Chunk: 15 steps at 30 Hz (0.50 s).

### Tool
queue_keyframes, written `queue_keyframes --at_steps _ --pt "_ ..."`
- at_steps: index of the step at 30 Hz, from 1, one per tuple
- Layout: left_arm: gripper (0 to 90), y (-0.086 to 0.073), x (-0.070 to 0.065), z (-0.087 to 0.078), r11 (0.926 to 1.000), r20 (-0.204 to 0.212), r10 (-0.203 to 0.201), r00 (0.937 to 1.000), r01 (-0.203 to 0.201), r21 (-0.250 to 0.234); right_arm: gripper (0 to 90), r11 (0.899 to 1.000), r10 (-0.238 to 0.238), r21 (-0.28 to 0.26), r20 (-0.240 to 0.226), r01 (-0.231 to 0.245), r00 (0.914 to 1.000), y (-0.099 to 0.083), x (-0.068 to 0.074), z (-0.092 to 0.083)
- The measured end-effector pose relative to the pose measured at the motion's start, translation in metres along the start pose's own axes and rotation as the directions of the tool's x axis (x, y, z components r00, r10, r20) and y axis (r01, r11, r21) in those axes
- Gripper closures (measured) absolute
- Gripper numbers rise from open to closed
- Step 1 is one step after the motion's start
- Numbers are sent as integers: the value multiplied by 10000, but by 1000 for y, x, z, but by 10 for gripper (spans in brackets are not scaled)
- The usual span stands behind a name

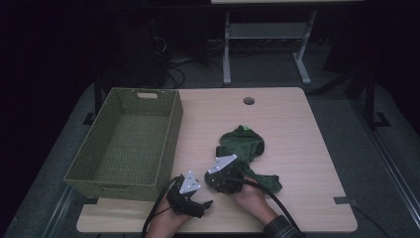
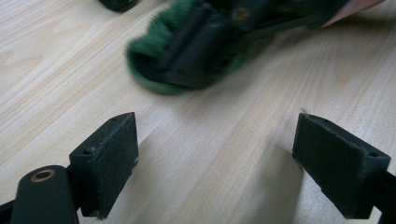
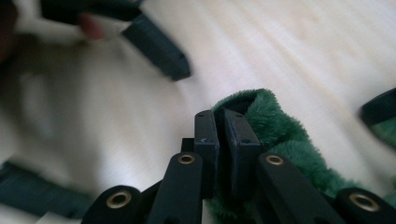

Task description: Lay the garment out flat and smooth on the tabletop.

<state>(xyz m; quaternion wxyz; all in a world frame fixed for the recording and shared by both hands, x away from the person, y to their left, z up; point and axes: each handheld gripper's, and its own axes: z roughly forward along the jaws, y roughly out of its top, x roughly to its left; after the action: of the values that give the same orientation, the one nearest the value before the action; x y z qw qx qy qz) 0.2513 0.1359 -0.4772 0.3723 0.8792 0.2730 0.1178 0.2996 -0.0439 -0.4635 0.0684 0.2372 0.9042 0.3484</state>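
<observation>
A dark green fuzzy cloth [image 1: 245, 144] lies crumpled on the wooden table [image 1: 302, 124], right of centre. My right gripper [image 3: 223, 135] is shut on a fold of that cloth [image 3: 280, 135], its pads pressed together with the pile bulging around them. In the high view it sits low at the cloth's near left end [image 1: 213, 183], held by a hand. My left gripper [image 2: 215, 163] stands open over bare wood near the front edge [image 1: 207, 203], nothing between its pads. Just ahead of it are the right gripper's jaws clamped on the green cloth [image 2: 154, 42].
A large green woven basket [image 1: 171, 144] stands on the table's left side, with nothing in it. A round cable hole [image 1: 248, 101] is near the far edge. Beyond the table are a white desk frame [image 1: 227, 54] and cables on the dark floor.
</observation>
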Motion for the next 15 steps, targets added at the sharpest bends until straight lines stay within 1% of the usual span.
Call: queue_keyframes --at_steps 2,3,5,6,8,11,13,15 --pt "136 0 0 0 10000 1 -20 10000 20 -15 844 10000 73 66 -394 -71 9992 -5 1 -5" --pt "136 0 0 0 10000 4 -13 10000 13 -12 844 9999 35 97 -529 -30 9986 -8 1 -8" --pt "136 0 0 0 10000 -4 17 10000 -17 -10 846 9998 28 192 -724 -14 9974 -14 2 -15" --pt "136 0 0 0 10000 17 -42 10000 42 -13 847 9997 36 244 -802 -16 9968 -17 3 -18" --pt "136 0 0 0 10000 6 -32 10000 32 -5 848 9997 -48 222 -841 67 9964 -22 5 -24" --pt "136 0 0 0 10000 2 -40 10000 40 -34 848 9993 -254 -280 -931 229 9953 -24 8 -36" --pt "136 0 0 0 10000 9 -60 10000 60 -42 848 9980 -205 -614 -1011 143 9947 -22 10 -46" --pt "136 0 0 0 10000 27 -85 10000 85 -41 847 9953 -164 -963 -1041 63 9944 -21 10 -55"
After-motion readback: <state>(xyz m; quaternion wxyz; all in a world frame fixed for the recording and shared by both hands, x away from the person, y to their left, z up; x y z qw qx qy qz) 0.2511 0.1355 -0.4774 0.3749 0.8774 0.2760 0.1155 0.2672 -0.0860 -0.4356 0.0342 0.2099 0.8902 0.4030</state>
